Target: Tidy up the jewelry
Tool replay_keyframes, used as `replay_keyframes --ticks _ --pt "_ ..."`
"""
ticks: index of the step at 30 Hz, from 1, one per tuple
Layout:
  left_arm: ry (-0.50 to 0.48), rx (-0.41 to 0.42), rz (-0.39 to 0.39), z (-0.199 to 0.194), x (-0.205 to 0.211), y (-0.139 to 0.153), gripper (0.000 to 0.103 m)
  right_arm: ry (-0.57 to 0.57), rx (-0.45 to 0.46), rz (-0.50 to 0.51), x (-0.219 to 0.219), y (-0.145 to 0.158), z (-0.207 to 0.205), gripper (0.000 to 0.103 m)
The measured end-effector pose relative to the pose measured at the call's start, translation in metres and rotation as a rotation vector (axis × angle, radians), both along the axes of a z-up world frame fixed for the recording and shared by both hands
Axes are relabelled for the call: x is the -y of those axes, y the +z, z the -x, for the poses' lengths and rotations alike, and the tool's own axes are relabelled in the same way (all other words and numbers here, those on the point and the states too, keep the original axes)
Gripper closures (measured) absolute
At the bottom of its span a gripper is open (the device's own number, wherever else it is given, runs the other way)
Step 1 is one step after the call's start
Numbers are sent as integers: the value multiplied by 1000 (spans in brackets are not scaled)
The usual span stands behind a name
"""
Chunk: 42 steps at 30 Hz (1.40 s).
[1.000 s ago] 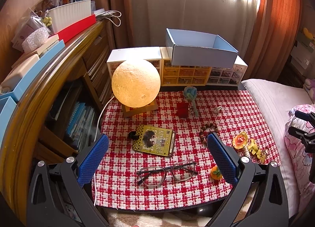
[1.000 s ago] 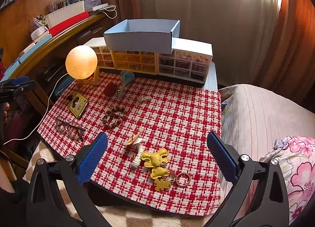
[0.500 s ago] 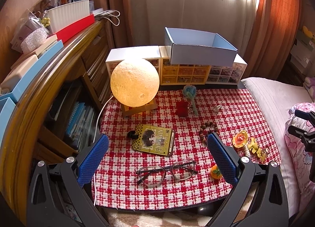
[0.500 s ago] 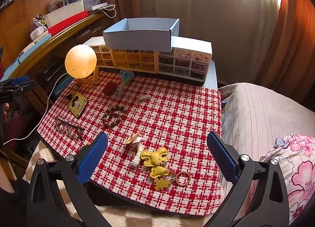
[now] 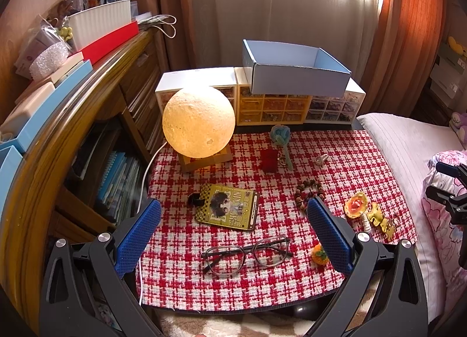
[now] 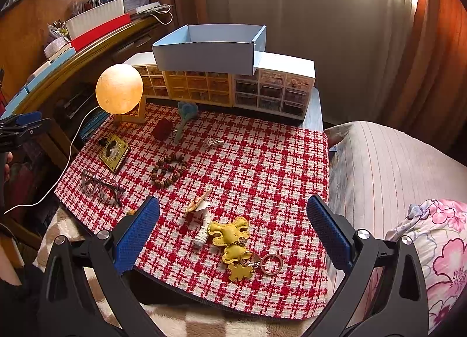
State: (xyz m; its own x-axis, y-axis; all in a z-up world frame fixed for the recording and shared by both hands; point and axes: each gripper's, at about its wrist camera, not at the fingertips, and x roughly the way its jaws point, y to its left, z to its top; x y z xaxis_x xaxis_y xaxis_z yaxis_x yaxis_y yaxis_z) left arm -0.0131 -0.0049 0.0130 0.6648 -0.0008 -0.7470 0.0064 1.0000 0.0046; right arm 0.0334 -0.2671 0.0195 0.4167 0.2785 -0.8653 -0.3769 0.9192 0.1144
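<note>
On the red checked cloth point(image 5: 344, 161) point(image 6: 277, 161) lie a brown bead bracelet point(image 5: 308, 192) point(image 6: 168, 170), a small silver ring point(image 5: 321, 159) point(image 6: 213, 141), a yellow bear keychain point(image 6: 232, 237) point(image 5: 379, 221) with a metal key ring point(image 6: 271, 263), and a mushroom charm point(image 5: 356, 208) point(image 6: 200, 205). My left gripper point(image 5: 233, 234) hovers open over the front of the table, above the glasses point(image 5: 248, 252). The right gripper point(image 6: 233, 232) is open too, straddling the keychain from above. An open blue box point(image 5: 294, 69) point(image 6: 210, 48) sits on the small drawer units point(image 5: 274, 107) point(image 6: 233, 88) at the back.
A glowing moon lamp point(image 5: 198, 122) point(image 6: 119, 91) stands back left, with its white cable point(image 5: 146, 173) running off the table. A yellow card holder point(image 5: 229, 205), a red pouch point(image 5: 270, 159), a blue crochet flower point(image 5: 280, 134) and a small orange charm point(image 5: 320, 253) lie around. Wooden shelves point(image 5: 73, 121) flank the left, a bed point(image 6: 394, 176) the right.
Both grippers have drifted slightly; the views shifted a little. Nothing on the table has moved and neither gripper has closed.
</note>
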Motion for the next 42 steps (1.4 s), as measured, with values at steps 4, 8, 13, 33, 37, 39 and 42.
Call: replay_keyframes --ticks 4,8,13,33,37,39,42 --pt "-1 4 -2 1 1 0 3 -2 21 -16 0 0 0 7" --pt "-4 4 8 1 1 0 3 12 79 -99 4 -1 0 7" --pt "-16 2 32 -1 1 -2 3 1 93 -141 16 -19 -4 7" --pt "-129 -55 80 -24 28 -26 3 351 -18 7 8 -117 27 7" --pt "-138 -64 81 -26 31 -28 3 347 -61 -12 9 -126 17 7" --pt "-139 -67 83 -28 31 -29 3 346 -69 -23 9 -128 13 7" --pt "-143 -72 90 -30 33 -31 3 353 -101 -11 6 -133 8 25"
